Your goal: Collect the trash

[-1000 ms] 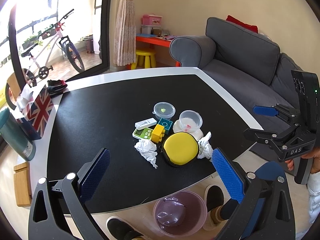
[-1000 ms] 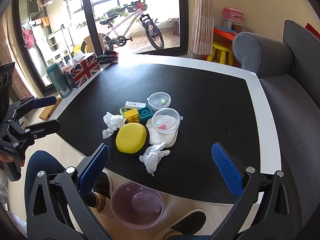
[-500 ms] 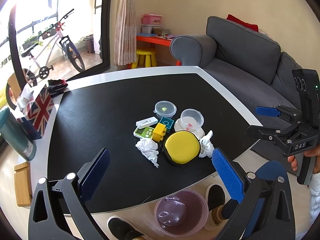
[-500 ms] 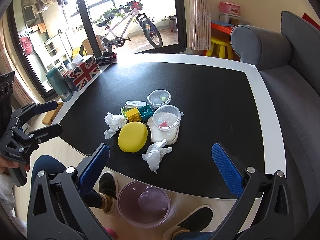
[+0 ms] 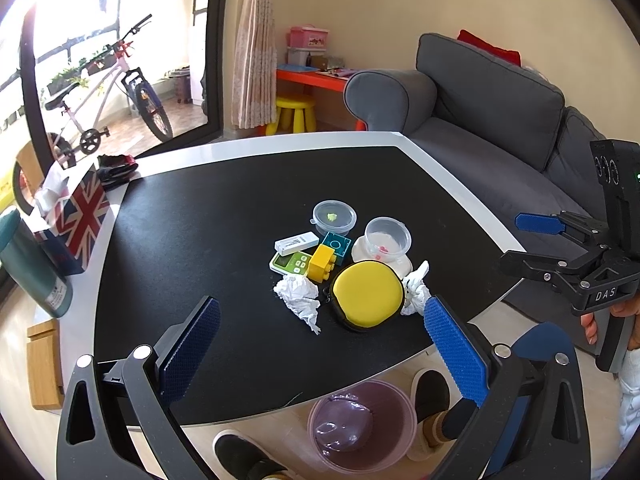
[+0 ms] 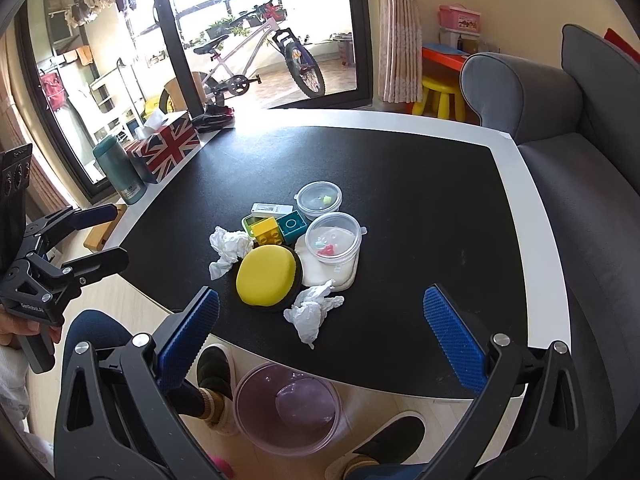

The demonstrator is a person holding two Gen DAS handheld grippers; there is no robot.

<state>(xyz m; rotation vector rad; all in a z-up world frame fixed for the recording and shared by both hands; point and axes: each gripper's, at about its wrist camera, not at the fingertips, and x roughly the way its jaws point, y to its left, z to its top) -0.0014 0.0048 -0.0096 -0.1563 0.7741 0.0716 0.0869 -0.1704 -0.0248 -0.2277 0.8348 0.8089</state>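
Two crumpled white tissues lie on the black table (image 5: 208, 216) beside a round yellow case (image 5: 369, 294): one tissue (image 5: 298, 298) to its left, the other tissue (image 5: 416, 292) to its right. In the right wrist view they are the left tissue (image 6: 228, 246) and the near tissue (image 6: 314, 312). A pink bin (image 5: 362, 426) with a liner stands on the floor below the table's near edge, also seen as the bin (image 6: 287, 408). My left gripper (image 5: 320, 356) hovers open above the near edge. My right gripper (image 6: 320, 356) is open too, held off the table's corner.
Two clear lidded tubs (image 5: 334, 216), toy blocks (image 5: 320, 262), a white box and a green device crowd the case. A Union Jack tissue box (image 5: 76, 216) and a teal bottle (image 5: 34, 268) stand at the left edge. A grey sofa (image 5: 500, 112) is right; a person's feet flank the bin.
Both grippers have drifted slightly; the scene shifts a little in each view. Both stay open and nothing on the table has moved.
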